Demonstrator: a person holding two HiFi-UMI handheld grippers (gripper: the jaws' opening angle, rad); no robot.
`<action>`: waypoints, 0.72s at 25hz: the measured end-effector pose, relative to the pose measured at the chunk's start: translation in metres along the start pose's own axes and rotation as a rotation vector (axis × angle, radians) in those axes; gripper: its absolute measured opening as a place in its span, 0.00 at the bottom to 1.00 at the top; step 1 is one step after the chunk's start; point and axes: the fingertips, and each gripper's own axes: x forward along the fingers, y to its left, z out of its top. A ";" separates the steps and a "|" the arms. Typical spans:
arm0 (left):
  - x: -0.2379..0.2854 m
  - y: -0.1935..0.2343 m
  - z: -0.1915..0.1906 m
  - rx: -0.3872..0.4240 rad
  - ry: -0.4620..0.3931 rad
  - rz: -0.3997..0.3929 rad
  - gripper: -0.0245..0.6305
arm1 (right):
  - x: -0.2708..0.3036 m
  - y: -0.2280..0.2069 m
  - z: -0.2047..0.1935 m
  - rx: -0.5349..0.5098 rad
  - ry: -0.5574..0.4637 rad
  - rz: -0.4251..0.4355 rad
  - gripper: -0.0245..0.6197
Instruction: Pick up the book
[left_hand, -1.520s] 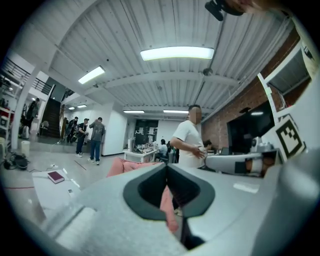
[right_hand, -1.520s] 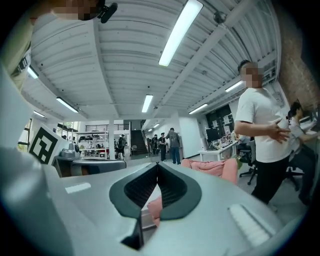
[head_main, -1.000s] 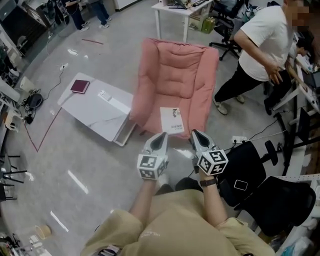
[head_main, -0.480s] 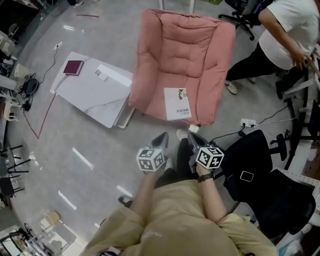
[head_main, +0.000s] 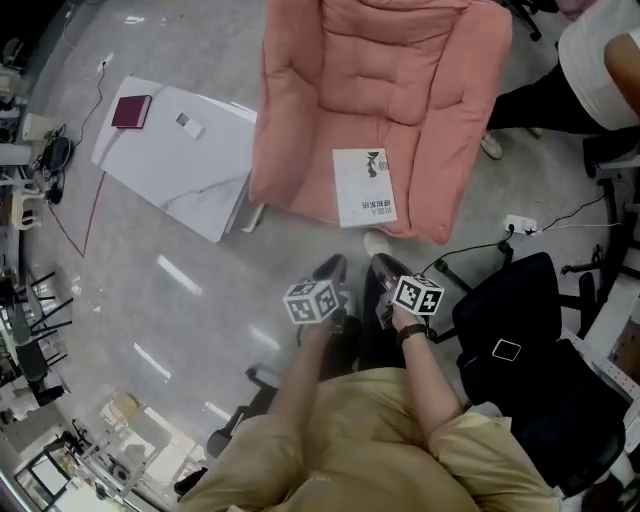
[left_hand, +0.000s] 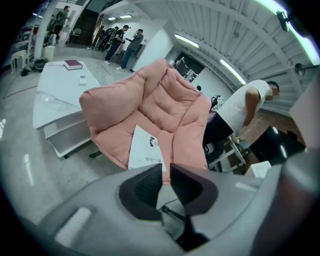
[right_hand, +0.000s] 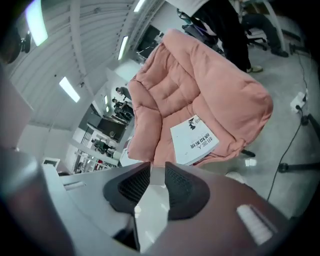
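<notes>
Here the pink floor chair (head_main: 385, 90) is filling more of the head view than a second ago, because the wearer is closing in on it and both arms are coming down in front of the body. The book (head_main: 364, 187) is lying flat, white cover up, on the front part of the seat cushion, close to its forward edge, and nothing is touching it. The approach is therefore judged to be under way, with the pick itself not yet begun. The left gripper (head_main: 333, 268) and the right gripper (head_main: 383, 265) are hanging side by side, short of the chair and aimed at the book. Both sets of jaws are opening: the left ones are showing only a narrow slit, the right ones a somewhat wider gap, and neither pair is holding or touching anything.
</notes>
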 end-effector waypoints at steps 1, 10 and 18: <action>0.009 0.006 -0.003 -0.017 0.010 0.008 0.11 | 0.007 -0.008 0.001 0.050 -0.011 0.006 0.21; 0.077 0.063 -0.032 -0.226 0.049 -0.009 0.30 | 0.060 -0.082 0.006 0.427 -0.136 0.064 0.36; 0.125 0.102 -0.044 -0.438 0.049 -0.064 0.51 | 0.100 -0.120 -0.008 0.528 -0.109 0.084 0.37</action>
